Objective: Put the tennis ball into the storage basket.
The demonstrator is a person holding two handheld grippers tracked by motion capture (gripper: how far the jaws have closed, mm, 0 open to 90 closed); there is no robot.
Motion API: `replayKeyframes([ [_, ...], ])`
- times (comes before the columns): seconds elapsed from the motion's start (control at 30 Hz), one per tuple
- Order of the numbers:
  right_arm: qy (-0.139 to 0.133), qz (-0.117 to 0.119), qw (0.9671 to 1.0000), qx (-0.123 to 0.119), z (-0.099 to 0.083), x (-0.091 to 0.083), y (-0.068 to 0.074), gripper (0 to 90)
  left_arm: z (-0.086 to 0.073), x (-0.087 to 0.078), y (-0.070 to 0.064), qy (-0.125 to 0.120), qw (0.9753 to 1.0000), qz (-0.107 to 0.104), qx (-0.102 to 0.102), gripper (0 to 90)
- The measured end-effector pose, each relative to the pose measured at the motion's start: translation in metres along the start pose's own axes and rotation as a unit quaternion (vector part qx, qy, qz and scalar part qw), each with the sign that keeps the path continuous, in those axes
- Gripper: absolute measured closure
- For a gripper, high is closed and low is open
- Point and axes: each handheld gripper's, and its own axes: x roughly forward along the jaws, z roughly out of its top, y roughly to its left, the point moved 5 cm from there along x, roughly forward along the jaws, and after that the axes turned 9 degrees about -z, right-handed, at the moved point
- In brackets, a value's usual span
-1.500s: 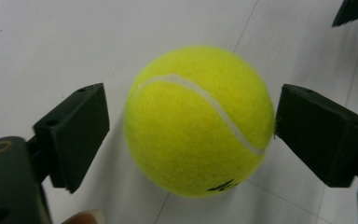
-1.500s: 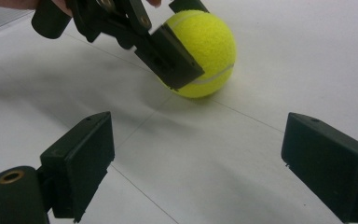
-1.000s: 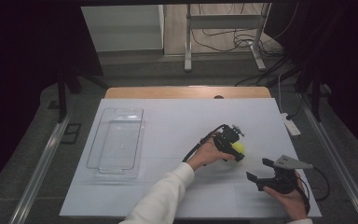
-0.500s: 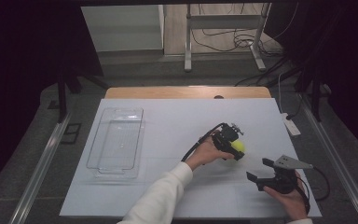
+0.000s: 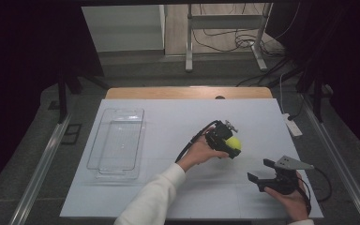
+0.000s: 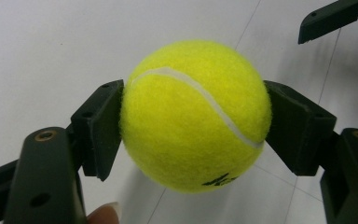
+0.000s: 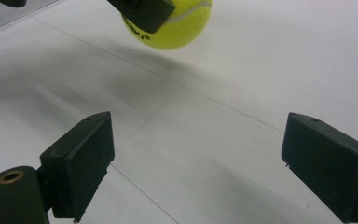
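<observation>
Jaws of the left gripper clamp the tennis ball, lifted slightly off the counter since a moment ago; right gripper waits open.

The ball sits between the left tongs, tray far left.

A table with a pale white top carries the scene; a strip of its wooden edge shows along the far side. Thin seams cross the white surface, dividing it into large panels. On the left part lies a clear plastic tray, rectangular, its long sides running from the near side towards the far side. At the right edge, towards the far corner, a white power strip lies half over the rim.
</observation>
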Motion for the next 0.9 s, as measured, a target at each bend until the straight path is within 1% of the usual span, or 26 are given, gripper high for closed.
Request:
replayKeyframes([
  [0.2,0.000,0.002,1.0000,0.000,0.000,0.000,0.001,9.4,-0.008,-0.004,0.000,-0.005,1.0000,0.002,-0.002,26.6],
  [0.5,-0.001,0.001,1.0000,0.000,0.000,-0.001,0.001,9.4,-0.016,-0.019,0.003,-0.023,0.9997,0.004,-0.008,26.6],
  [0.67,-0.001,0.000,1.0000,0.001,0.000,-0.001,0.000,9.4,-0.020,-0.025,0.003,-0.026,0.9996,0.008,-0.008,26.6],
  [0.7,-0.001,-0.001,1.0000,0.000,0.000,-0.001,0.001,9.4,-0.021,-0.025,0.003,-0.028,0.9995,0.008,-0.010,26.6],
  [0.9,0.001,-0.002,1.0000,0.002,-0.001,-0.001,-0.001,9.4,-0.023,-0.032,0.003,-0.038,0.9992,0.009,-0.009,26.6],
])
